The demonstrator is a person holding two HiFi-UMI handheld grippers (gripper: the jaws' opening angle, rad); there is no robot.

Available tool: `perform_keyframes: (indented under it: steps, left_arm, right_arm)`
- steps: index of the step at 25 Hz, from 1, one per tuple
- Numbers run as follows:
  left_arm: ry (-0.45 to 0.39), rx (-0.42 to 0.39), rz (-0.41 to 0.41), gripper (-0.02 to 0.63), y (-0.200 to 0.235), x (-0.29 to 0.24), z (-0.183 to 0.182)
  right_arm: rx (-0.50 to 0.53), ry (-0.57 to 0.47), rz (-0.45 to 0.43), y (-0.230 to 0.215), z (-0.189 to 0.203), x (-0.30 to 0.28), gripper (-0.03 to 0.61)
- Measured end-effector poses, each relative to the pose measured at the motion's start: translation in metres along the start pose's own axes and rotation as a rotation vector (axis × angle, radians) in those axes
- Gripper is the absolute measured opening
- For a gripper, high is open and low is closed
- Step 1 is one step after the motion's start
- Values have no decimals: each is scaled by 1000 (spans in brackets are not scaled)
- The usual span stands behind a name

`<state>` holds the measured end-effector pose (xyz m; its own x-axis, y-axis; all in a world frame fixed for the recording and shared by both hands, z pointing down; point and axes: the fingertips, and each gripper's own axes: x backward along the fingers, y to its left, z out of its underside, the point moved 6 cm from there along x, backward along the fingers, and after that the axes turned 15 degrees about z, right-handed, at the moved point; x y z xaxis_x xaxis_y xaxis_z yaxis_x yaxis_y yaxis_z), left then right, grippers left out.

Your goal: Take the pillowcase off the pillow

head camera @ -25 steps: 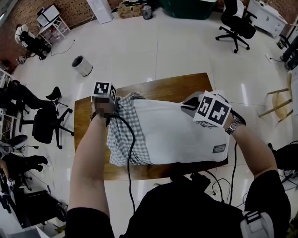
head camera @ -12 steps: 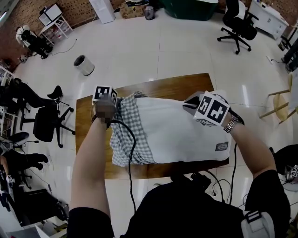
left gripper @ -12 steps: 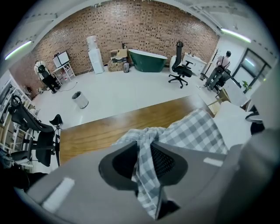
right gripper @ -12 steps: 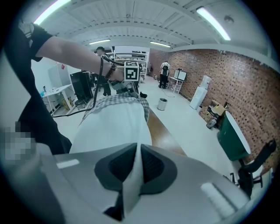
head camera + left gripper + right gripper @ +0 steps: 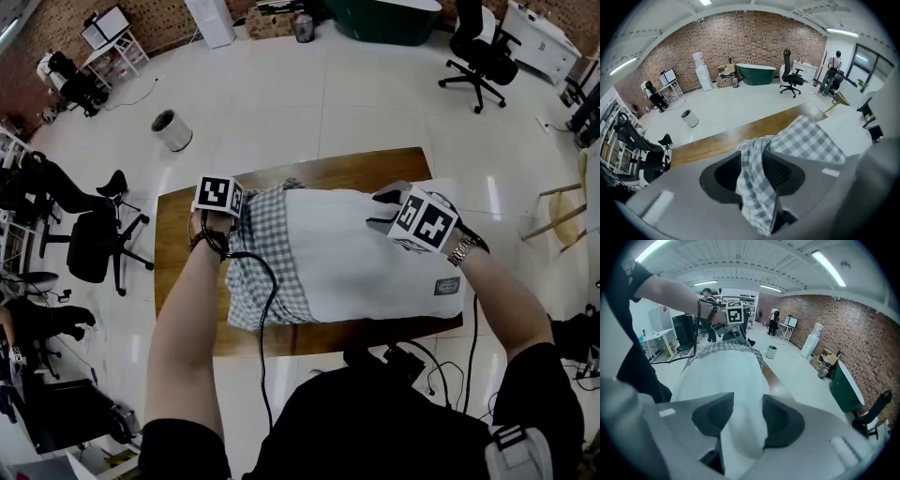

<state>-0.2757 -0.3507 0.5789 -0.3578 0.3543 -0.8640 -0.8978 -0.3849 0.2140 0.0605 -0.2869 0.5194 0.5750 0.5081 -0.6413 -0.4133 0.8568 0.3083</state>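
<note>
Left claw and right claw are both standing spread, their jaws having just been opening, each with cloth lying between them. Underneath everything, the wooden table is carrying the white pillow, which is lying flat across most of its top. The checked pillowcase is covering only the pillow's left end, bunched and rumpled there. The person's left forearm is reaching straight forward to the pillowcase's far left corner. Its claw is tipping steeply down, and a fold of checked cloth is hanging loosely between the parted jaws. The right forearm, wearing a wristwatch, is angling in to the pillow's far right corner, where the white corner is filling the gap between that claw's parted jaws. A black cable is trailing over the pillowcase.
</note>
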Motion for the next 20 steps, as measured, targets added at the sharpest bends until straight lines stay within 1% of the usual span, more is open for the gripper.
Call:
perform_keyframes:
  steps: [3, 6, 9, 12, 15, 20]
  left_arm:
    - [-4, -27, -14, 147, -2, 8, 5]
    - [-20, -33, -13, 147, -6, 17, 9]
    - [-48, -37, -8, 146, -10, 30, 20]
    - [-71, -36, 6, 146, -15, 42, 35]
    - [-90, -46, 17, 146, -23, 53, 55]
    - [-131, -40, 65, 146, -44, 69, 92]
  right_arm:
    - [9, 2, 17, 7, -3, 4, 201]
    - [17, -3, 36, 13, -9, 11, 204]
    - [22, -6, 47, 28, -16, 19, 221]
    - [36, -24, 51, 50, -24, 22, 221]
    - [35, 4, 28, 81, -29, 32, 221]
    - [77, 2, 23, 131, -35, 36, 221]
